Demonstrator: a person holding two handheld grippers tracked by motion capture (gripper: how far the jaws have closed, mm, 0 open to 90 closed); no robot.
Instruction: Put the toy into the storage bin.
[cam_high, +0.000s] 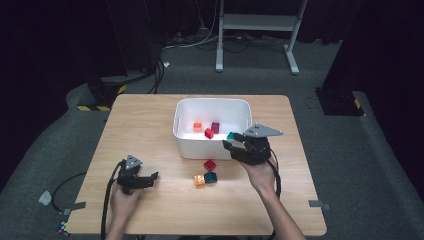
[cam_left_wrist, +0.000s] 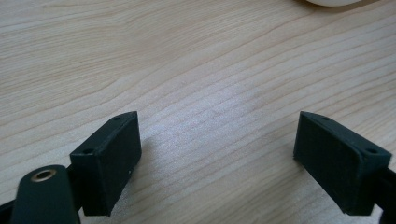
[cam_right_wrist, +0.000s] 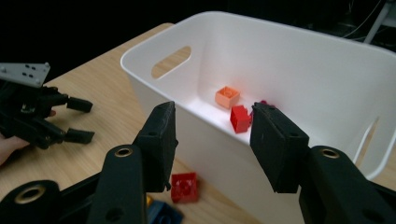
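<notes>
The left tongs (cam_high: 151, 178) and right tongs (cam_high: 232, 141) stood open, empty. The right hung against the bin (cam_high: 210, 149)'s near wall; dropping toward the red block (cam_high: 209, 164), it could shove the bin.

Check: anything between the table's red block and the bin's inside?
Only the white bin's near wall, just behind the red block; it must go over the rim. The right gripper hangs open at that rim.
</notes>
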